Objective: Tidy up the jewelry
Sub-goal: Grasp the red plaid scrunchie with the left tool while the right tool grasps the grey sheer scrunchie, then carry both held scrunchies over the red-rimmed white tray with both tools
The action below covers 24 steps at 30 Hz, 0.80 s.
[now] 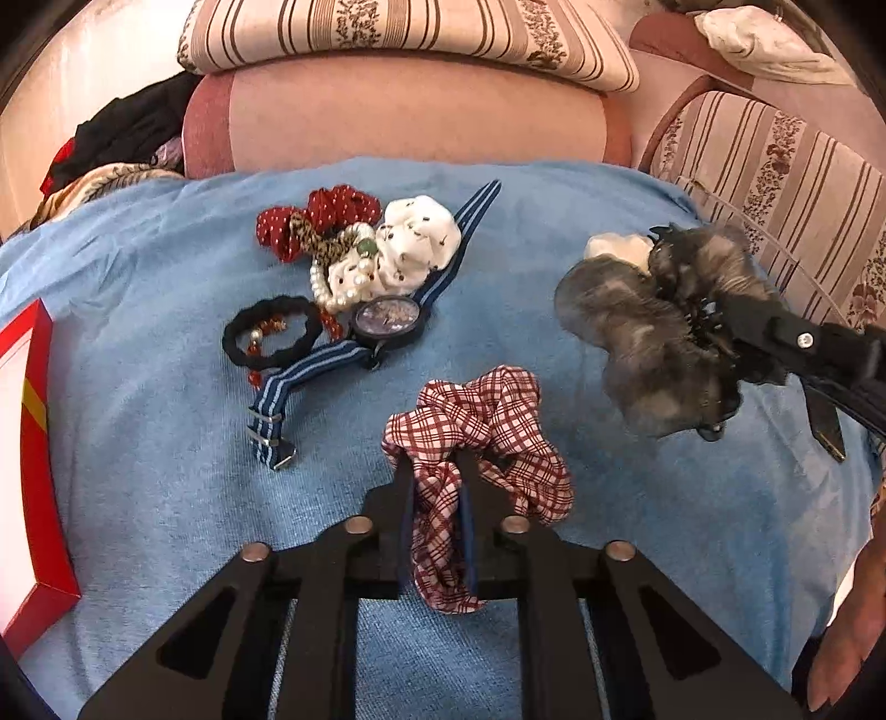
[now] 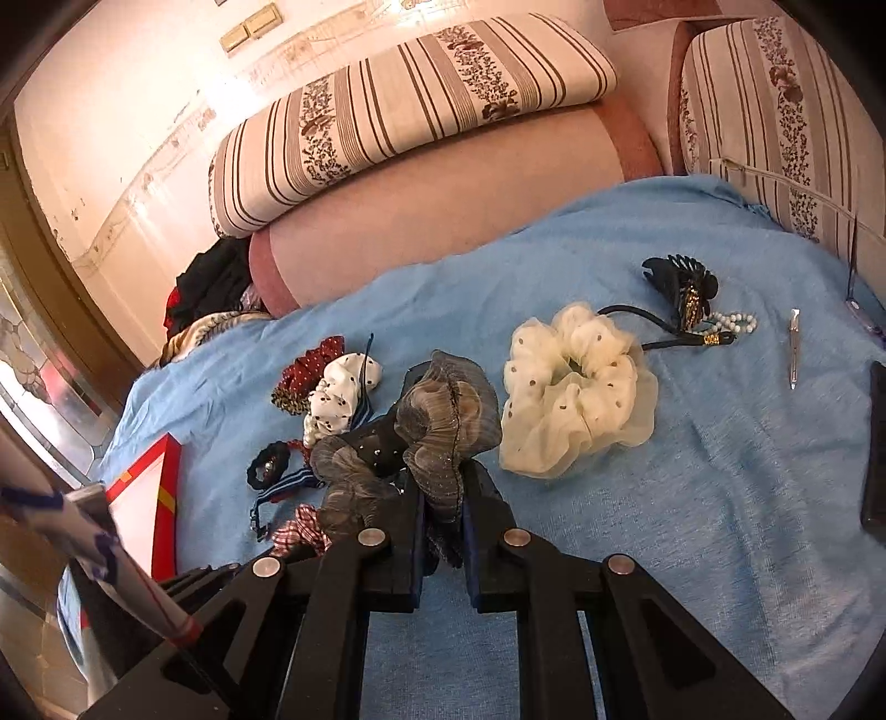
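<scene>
We work over a blue cloth spread before striped cushions. Our left gripper clamps the plaid scrunchie, with a red frame to its left. Our right gripper pinches the grey scrunchie, with the cream scrunchie just right of it.

Blanket: spread over the seat, cushions behind it.
Pile: scrunchies, pearl strand and watch lay together left of centre.
Hair tie: touching the pile's left edge.
Frame: at the blanket's left edge.
Large scrunchie: lay right of the pile, hair claw behind it.
Tweezers: farther right.
</scene>
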Available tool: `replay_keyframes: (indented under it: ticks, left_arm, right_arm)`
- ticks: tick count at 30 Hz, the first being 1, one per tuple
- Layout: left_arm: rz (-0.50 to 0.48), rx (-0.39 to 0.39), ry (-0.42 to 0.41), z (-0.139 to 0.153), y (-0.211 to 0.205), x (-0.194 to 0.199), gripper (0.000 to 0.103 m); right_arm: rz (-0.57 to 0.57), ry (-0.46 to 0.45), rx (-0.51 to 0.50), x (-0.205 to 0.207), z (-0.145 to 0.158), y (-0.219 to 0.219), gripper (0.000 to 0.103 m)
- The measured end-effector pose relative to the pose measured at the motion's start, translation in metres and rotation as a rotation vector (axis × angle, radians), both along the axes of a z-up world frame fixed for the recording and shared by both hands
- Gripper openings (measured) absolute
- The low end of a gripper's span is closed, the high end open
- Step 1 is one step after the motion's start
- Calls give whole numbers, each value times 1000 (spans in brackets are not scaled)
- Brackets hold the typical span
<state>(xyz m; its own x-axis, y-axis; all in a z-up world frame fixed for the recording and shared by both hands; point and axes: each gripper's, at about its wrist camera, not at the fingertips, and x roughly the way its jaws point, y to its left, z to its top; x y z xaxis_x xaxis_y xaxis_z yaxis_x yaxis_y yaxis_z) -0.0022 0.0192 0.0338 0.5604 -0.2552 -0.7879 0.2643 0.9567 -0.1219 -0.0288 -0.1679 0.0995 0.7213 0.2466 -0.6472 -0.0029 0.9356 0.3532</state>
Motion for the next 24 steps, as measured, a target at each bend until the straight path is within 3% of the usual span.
replay_keyframes:
  ticks: [1,2,4,5,6,7,24]
  left_arm:
    - [4,-1,0,-1,0,0,23]
    - [11,1,-1,-2,0,0,36]
    - [8,-6,1,-6,-1,2,42]
    - [4,-11,10,-9,-1,3,40]
    - [-2,-21,16,-11,-1,4,19]
    - [-9,-23,25,-13,-1,5,8]
    - [62,-59,-188,57,36,-21,7]
  right_arm:
    - [2,0,2,0,0,0,12]
    - [5,1,4,0,0,0,12]
    - [7,2,3,1,-1,1,12]
    - [10,3,4,1,-1,1,12]
    - [15,6,3,1,-1,2,12]
    - [17,7,3,0,-2,2,12]
    - [77,-83,-20,-21,15,21,12]
